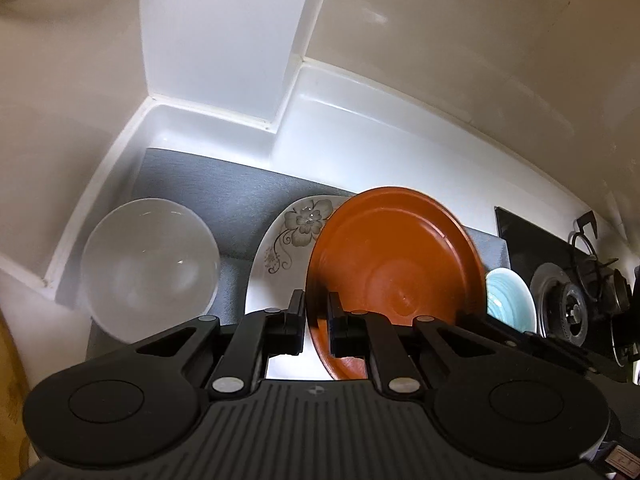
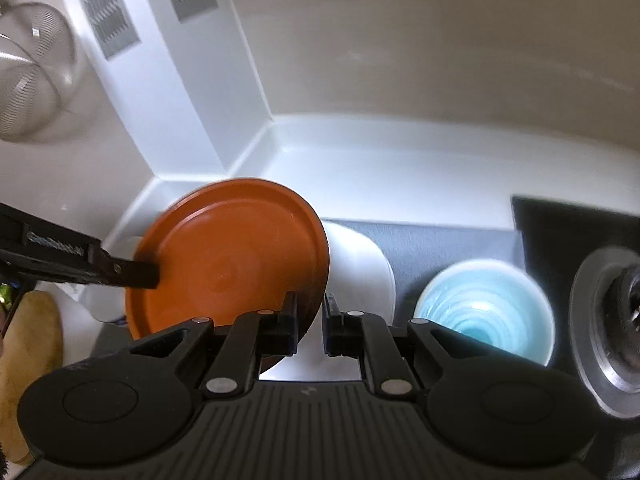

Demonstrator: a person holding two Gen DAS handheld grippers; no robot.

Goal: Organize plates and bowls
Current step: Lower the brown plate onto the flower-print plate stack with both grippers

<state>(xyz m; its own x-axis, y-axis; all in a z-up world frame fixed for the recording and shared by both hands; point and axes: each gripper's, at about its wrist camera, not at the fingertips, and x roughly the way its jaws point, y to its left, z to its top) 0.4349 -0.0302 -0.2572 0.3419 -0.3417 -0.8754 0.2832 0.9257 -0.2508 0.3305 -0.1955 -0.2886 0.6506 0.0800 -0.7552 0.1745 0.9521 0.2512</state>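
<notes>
Orange plate [image 1: 394, 256] held tilted above floral plate [image 1: 294, 236], rim pinched between nearly closed fingers of left gripper [image 1: 316, 322].

Right gripper [image 2: 310, 326] fingers nearly closed too; opposite rim appears caught between them, contact not fully clear.

Plate judged light, stiff, likely plastic, matte, round with raised rim; rim is best hold.

Floral plate judged glazed ceramic: slippery, fragile.

Left of orange plate: frosted translucent bowl [image 1: 150, 264]. Right of it: blue swirled bowl [image 2: 486, 302], on grey mat [image 1: 236, 196] on bench.

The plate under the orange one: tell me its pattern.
White plate with a grey flower-and-vine print near its rim, clearest in the left wrist view.
</notes>
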